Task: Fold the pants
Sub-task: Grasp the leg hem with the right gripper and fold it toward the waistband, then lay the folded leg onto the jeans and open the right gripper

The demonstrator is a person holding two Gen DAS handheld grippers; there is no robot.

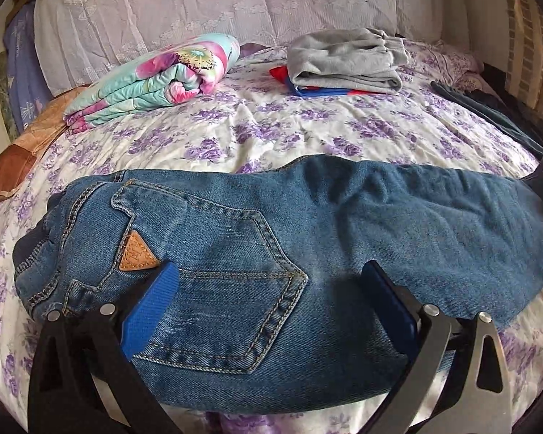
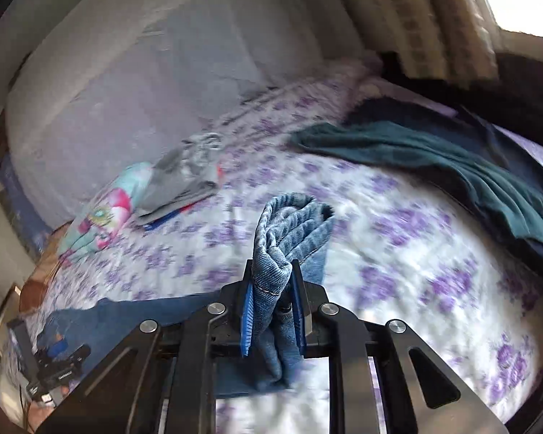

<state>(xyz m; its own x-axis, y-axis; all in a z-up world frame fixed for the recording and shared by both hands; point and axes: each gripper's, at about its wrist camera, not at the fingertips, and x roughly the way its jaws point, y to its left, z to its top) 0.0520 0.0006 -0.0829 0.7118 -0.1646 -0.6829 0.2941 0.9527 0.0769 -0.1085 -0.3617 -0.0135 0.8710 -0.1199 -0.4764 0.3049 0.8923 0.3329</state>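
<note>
Open floral bedsheet (image 1: 271, 133) fills the frame's middle above your jeans (image 1: 257, 224). At the top sit a rolled floral quilt (image 1: 155, 79) on the left and folded grey clothes (image 1: 344, 61) centre-right; a dark green garment (image 2: 452, 166) drapes at upper right. Your left gripper (image 1: 268, 282) spreads wide over the back pocket. Your right gripper (image 2: 273, 311) pinches a bunched jeans leg at frame centre.

The jeans (image 1: 235, 253) are lying across the near edge of the bed (image 1: 271, 133), waistband to the left. Behind them to the left a folded quilt (image 1: 155, 79) is sitting; to the right a folded sweatshirt (image 1: 347, 61) is resting on another folded garment (image 1: 322, 90). At the far right a dark garment (image 2: 434, 159) is sprawling.
</note>
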